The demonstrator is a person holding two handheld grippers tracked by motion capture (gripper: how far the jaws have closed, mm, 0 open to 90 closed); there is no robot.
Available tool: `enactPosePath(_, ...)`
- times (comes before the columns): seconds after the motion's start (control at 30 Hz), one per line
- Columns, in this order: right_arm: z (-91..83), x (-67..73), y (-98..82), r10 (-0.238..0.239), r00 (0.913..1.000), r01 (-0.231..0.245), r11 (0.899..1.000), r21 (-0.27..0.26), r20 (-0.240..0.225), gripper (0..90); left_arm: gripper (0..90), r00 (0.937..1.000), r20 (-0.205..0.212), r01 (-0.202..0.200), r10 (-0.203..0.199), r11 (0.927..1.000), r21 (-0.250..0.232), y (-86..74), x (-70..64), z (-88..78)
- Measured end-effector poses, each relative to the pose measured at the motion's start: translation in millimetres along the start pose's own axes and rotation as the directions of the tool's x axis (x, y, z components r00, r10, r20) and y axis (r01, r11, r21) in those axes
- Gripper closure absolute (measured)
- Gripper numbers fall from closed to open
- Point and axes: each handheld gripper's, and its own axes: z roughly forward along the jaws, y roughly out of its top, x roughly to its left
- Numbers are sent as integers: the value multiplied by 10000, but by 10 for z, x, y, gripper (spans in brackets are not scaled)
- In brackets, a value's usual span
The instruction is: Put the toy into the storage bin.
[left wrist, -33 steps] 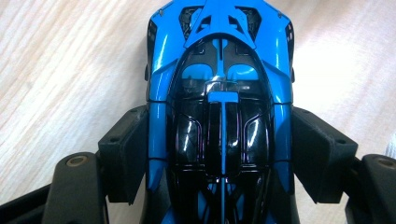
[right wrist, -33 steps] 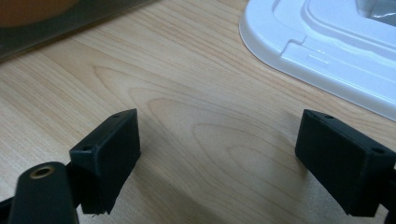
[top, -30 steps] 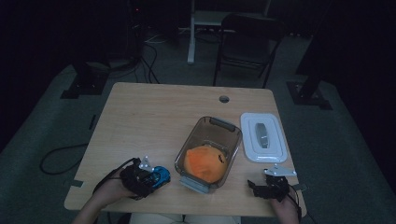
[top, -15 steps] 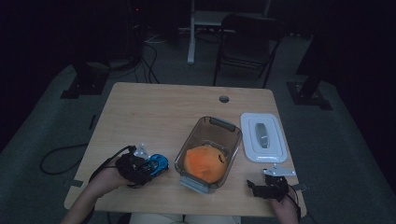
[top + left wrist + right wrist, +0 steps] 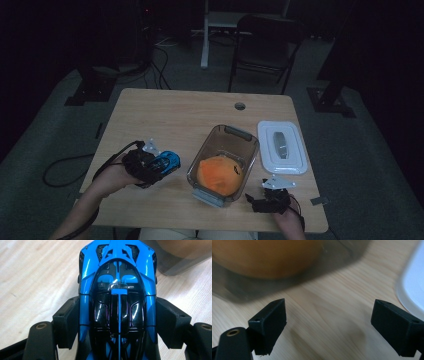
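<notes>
Wooden table unchanged; left gripper, clamped on the blue toy car, has lifted toward the container. Right gripper gapes, empty.

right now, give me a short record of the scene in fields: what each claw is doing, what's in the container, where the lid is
left claw: left claw shut on the blue toy car, its pads pressed to both sides of the car
right claw: right claw open, nothing between its jaws, over bare table
container: clear container at mid table, lid off, an orange object inside
lid: white lid flat on the table, beside the container on the right claw's side
car position: beside the container, on the left claw's side
</notes>
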Motion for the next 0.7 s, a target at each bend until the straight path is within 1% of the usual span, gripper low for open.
enactPosePath(0.03,27,35,38,11,9999,-13,9999,-114,-158,126,288,10000,-46,-63,63,10000,19,14,7,-22)
enactPosePath(0.1,66,88,94,-99,9993,91,9997,-220,-355,126,288,9999,-149,10,-12,10000,-76,50,38,-89)
enactPosePath(0.13,88,117,126,-231,9992,227,9997,-128,-335,126,288,9997,-227,-31,29,10000,-70,64,48,-118)
enactPosePath(0.17,107,138,144,-293,9991,289,9995,-132,-293,126,288,9994,-357,41,-45,9999,-119,90,74,-170)
enactPosePath(0.2,134,168,173,-336,9988,331,9994,-134,-345,126,288,9992,-396,22,-27,9999,-129,106,88,-201)
enactPosePath(0.3,216,267,243,-358,9985,355,9993,-83,-421,126,288,9975,-704,65,-82,9997,-254,186,153,-344)
enactPosePath(0.33,246,307,270,-398,9982,397,9992,-39,-446,125,288,9974,-710,115,-138,9994,-335,210,180,-387)
enactPosePath(0.37,281,346,300,-419,9982,420,9991,27,-423,122,288,9974,-700,164,-191,9991,-390,229,201,-417)
enactPosePath(0.47,385,455,395,-309,9987,314,9994,129,-416,115,288,9948,-964,285,-331,9984,-495,313,275,-505)
enactPosePath(0.5,422,488,433,-207,9990,215,9995,216,-399,112,288,9946,-975,298,-347,9983,-507,334,289,-517)
enactPosePath(0.57,481,540,490,-195,9992,202,9996,211,-344,108,288,9942,-966,405,-466,9971,-638,403,312,-538)
enactPosePath(0.63,522,586,532,-164,9998,164,9998,62,-101,108,288,9952,-903,324,-385,9972,-679,474,301,-536)
enactPosePath(0.67,537,601,542,-170,9999,170,9998,83,5,108,288,9956,-861,311,-372,9970,-708,512,285,-527)
enactPosePath(0.7,544,610,539,-267,9996,265,9995,177,111,109,287,9962,-828,207,-263,9975,-680,541,273,-519)
